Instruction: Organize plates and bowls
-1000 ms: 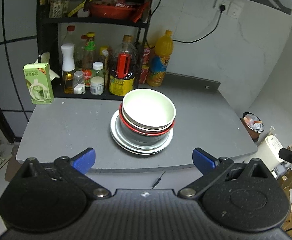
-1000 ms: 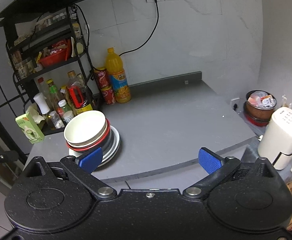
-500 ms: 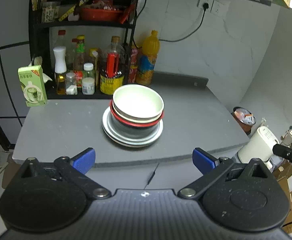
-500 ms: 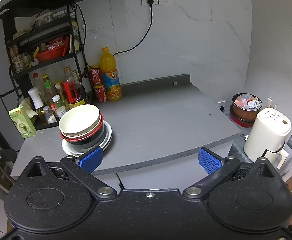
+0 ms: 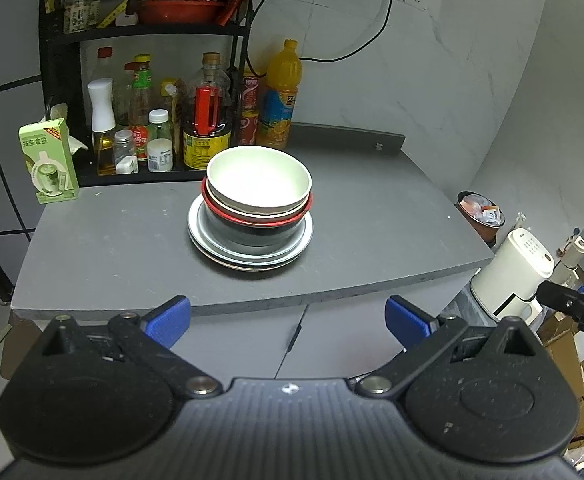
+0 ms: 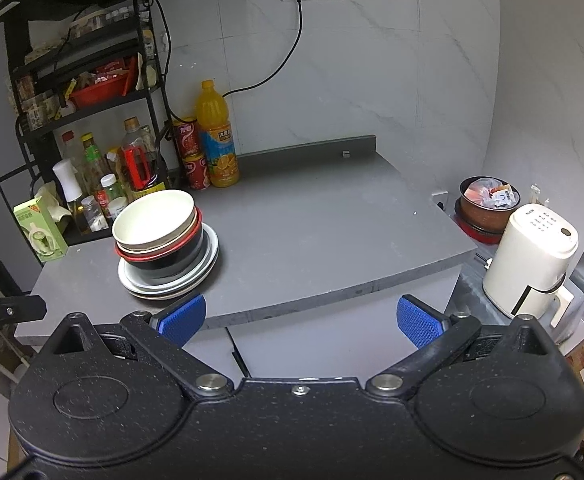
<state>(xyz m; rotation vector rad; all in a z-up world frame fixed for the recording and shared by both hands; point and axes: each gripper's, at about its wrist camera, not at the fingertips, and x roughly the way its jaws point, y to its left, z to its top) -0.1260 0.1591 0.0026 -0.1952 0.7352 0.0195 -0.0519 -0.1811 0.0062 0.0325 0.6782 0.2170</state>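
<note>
Both tools are wide apart and hold nothing: the left tool [image 5: 288,316] and the right tool [image 6: 299,318] hang in front of the edge of the grey surface [image 5: 372,216], not over it. Compared with a second ago, the stack looks smaller and farther in both views, so the tools have drawn back from it. I judge that the stacking is finished, or almost. The white bowl [image 5: 258,181] sits in the red-rimmed bowl [image 5: 258,224], which stands on the plates [image 5: 212,242], near the middle-left of the surface, just in front of the bottle rack [image 5: 60,80]. Only the right view shows the white kettle [image 6: 530,258] fully and the left tool's tip at the left edge; the left view shows the stack more directly.
</note>
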